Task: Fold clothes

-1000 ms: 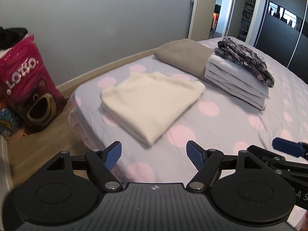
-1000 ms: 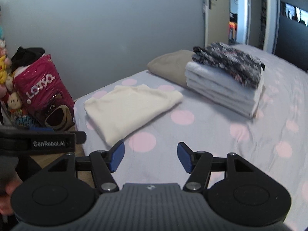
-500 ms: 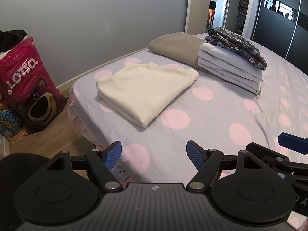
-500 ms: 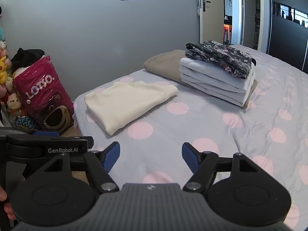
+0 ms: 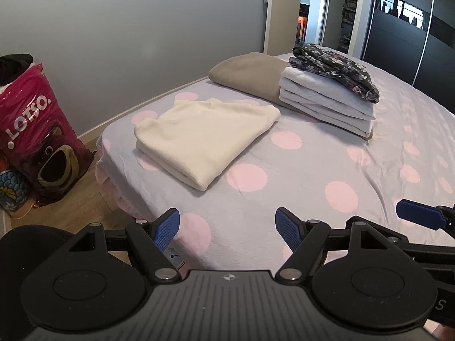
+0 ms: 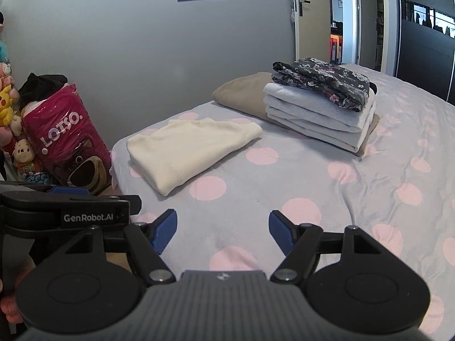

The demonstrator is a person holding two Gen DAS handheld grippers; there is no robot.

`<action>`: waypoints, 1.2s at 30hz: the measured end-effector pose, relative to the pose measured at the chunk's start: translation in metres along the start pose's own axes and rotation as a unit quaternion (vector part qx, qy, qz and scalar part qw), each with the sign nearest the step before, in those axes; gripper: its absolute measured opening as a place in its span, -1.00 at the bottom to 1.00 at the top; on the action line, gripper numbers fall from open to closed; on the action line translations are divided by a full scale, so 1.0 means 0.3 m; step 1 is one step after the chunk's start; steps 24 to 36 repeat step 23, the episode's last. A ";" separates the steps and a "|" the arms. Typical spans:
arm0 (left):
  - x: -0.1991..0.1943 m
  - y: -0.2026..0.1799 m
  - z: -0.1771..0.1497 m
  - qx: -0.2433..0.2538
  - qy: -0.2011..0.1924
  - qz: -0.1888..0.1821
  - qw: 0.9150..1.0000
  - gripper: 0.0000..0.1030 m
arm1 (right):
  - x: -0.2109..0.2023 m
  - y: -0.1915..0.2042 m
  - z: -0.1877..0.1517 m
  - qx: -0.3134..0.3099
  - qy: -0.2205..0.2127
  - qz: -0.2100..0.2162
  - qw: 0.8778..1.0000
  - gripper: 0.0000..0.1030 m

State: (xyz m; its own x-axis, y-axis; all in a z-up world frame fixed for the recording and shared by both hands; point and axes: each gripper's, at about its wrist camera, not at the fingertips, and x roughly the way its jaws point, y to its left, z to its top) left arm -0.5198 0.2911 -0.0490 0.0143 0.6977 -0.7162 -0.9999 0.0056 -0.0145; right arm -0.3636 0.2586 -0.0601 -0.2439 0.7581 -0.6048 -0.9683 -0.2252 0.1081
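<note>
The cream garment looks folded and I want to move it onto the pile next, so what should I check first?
1. Left gripper jaws open, nothing between them: ok.
2. Right gripper jaws open, nothing between them: ok.
3. Cream garment folded flat, lying apart from the pile: ok.
4. Pile of pale folded clothes level, with the dark floral garment on top: ok.
5. Bedspread between grippers and cream garment bare: ok.
6. Underside folds of the cream garment tidy: cannot tell.
</note>
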 end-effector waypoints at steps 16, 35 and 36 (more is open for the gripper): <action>-0.022 -0.008 0.003 0.011 -0.012 0.005 1.000 0.42 | -0.015 -0.007 -0.002 0.006 -0.001 0.000 1.000 0.44; -0.030 -0.011 0.001 0.016 -0.025 0.001 1.000 0.41 | -0.028 -0.006 -0.002 0.007 -0.003 -0.003 1.000 0.45; -0.030 -0.011 0.001 0.016 -0.025 0.001 1.000 0.41 | -0.028 -0.006 -0.002 0.007 -0.003 -0.003 1.000 0.45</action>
